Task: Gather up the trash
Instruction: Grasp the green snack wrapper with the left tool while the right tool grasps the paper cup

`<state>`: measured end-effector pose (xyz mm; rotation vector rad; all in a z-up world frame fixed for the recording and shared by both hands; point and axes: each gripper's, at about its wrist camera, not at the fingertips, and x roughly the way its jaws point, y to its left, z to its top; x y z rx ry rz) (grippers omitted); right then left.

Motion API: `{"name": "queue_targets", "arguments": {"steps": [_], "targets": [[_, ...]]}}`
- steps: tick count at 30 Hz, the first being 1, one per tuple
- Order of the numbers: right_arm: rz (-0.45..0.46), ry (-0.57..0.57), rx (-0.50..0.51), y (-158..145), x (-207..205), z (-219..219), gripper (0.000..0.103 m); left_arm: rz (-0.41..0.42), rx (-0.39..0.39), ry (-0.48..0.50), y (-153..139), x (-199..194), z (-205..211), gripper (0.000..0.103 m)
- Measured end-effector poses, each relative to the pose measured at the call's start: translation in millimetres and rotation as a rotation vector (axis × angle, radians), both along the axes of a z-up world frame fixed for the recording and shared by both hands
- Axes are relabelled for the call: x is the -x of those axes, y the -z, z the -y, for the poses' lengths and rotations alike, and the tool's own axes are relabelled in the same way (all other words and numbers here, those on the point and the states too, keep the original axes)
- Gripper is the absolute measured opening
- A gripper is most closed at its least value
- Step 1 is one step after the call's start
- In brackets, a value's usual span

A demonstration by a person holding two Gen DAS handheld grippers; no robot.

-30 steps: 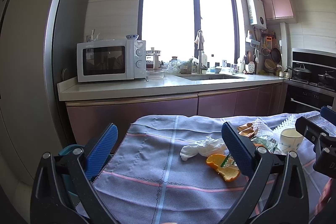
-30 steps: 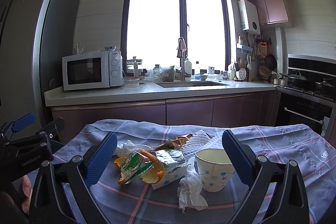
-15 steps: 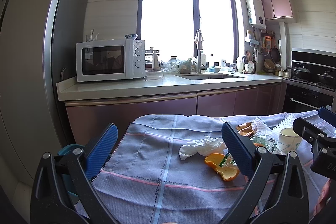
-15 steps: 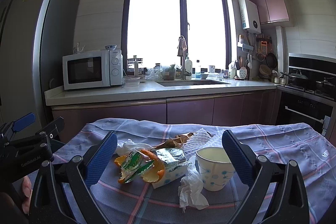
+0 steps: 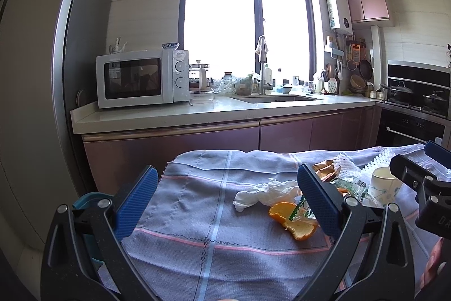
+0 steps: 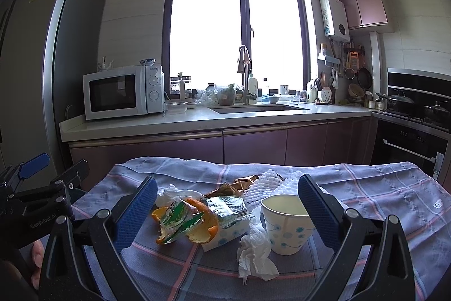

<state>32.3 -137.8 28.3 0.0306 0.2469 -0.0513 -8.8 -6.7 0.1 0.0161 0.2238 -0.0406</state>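
Trash lies on a table with a blue-grey checked cloth point(image 6: 380, 194). In the right wrist view I see a paper cup point(image 6: 287, 225), a crumpled tissue point(image 6: 253, 253), orange peel point(image 6: 203, 227), a green wrapper point(image 6: 180, 219), a small carton point(image 6: 228, 216) and white foam netting point(image 6: 265, 185). My right gripper point(image 6: 225, 205) is open and empty just before this pile. My left gripper point(image 5: 225, 199) is open and empty over bare cloth; a white tissue point(image 5: 265, 194) and orange peel point(image 5: 296, 222) lie by its right finger.
A teal bin point(image 5: 87, 202) stands below the table's left edge in the left wrist view. Beyond the table runs a kitchen counter point(image 6: 197, 120) with a microwave point(image 6: 121, 92) and sink. An oven and stove point(image 6: 414, 132) are at the right.
Both grippers have drifted very slightly; the trash has not moved and both stay open.
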Motion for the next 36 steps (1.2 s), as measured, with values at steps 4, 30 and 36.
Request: {"name": "queue_targets", "arguments": {"steps": [4, 30, 36], "targets": [[-0.019, 0.0, -0.004, 3.1, -2.0, 7.5, 0.097, -0.042, -0.001, 0.056, 4.2, -6.1, 6.9, 0.097], [-0.206, 0.086, -0.146, 29.9, -34.5, 105.1, 0.09, -0.319, -0.037, 0.35, 47.5, -65.9, 44.9, 0.087], [-0.209, 0.079, -0.175, 22.4, -46.9, 127.2, 0.081, -0.34, -0.015, 0.373, 42.0, -78.2, 43.7, 0.077]]}}
